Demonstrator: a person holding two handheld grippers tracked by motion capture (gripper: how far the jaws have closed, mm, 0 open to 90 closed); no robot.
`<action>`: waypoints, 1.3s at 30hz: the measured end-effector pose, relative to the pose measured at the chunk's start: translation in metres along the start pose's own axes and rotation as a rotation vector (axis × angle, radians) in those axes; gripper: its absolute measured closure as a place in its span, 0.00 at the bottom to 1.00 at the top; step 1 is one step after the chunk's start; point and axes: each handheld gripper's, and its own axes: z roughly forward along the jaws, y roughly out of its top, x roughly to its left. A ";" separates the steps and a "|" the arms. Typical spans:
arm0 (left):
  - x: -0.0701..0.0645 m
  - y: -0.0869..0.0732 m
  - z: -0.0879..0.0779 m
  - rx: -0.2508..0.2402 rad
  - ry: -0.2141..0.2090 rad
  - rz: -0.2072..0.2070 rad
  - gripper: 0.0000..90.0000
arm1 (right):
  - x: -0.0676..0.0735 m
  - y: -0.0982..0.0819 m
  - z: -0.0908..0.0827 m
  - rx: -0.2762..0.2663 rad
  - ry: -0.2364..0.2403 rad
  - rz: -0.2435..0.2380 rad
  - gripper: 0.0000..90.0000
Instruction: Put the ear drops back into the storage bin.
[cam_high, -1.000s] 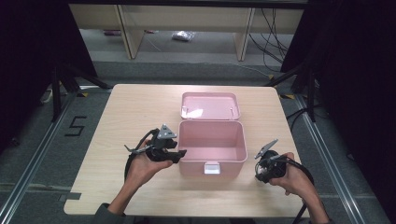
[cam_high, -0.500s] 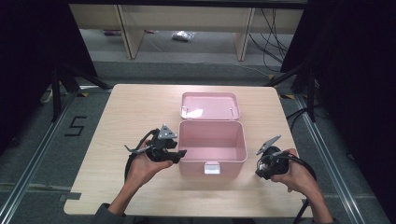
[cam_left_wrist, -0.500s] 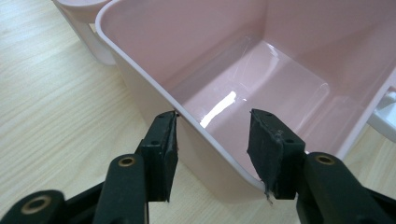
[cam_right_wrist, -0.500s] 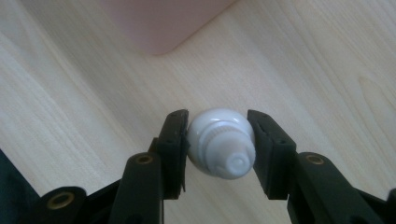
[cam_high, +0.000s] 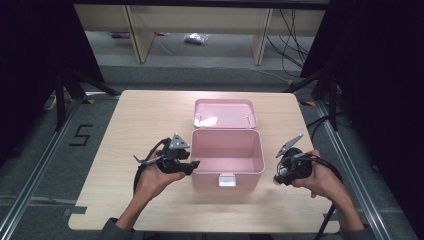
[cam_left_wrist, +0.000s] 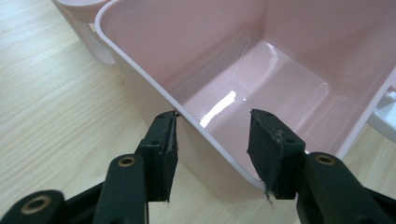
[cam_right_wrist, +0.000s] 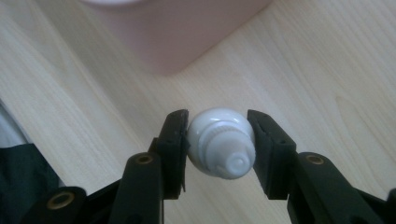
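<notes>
A pale wooden table with a fine straight grain takes up the middle of the high view. At its centre stands a pink plastic box, rectangular with rounded corners and smooth glossy walls. Its lid lies open just above it in the frame, and a small white latch sits on the box's near wall.

At the left centre of the high view the left gripper is at the box's left wall. In the left gripper view its black jaws straddle the thin rounded rim of the box: one rubbery pad lies outside the wall and touches the rim at its tip, while the other pad hangs inside the shiny, light-reflecting hollow. The gap is middling, far wider than the wall, so the claw is not clamped.

At the right of the high view the right gripper is held just beside the box's right wall. In the right gripper view its jaws are closed on a small white plastic container, seen end on: a rounded, smooth body with a finely ribbed collar and a small round nozzle. Both pads press its sides, above the wood, with a pink corner of the box at the top of that frame.
</notes>
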 end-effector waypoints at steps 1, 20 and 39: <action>0.000 0.000 0.000 0.000 0.000 0.000 0.58 | 0.001 0.001 -0.002 0.009 0.010 0.025 0.67; 0.000 0.000 0.000 -0.001 -0.001 0.001 0.58 | -0.004 0.015 -0.035 -0.011 0.005 -0.024 0.67; -0.001 0.000 0.000 -0.002 -0.007 -0.001 0.58 | 0.006 0.047 -0.085 -0.053 0.005 -0.076 0.67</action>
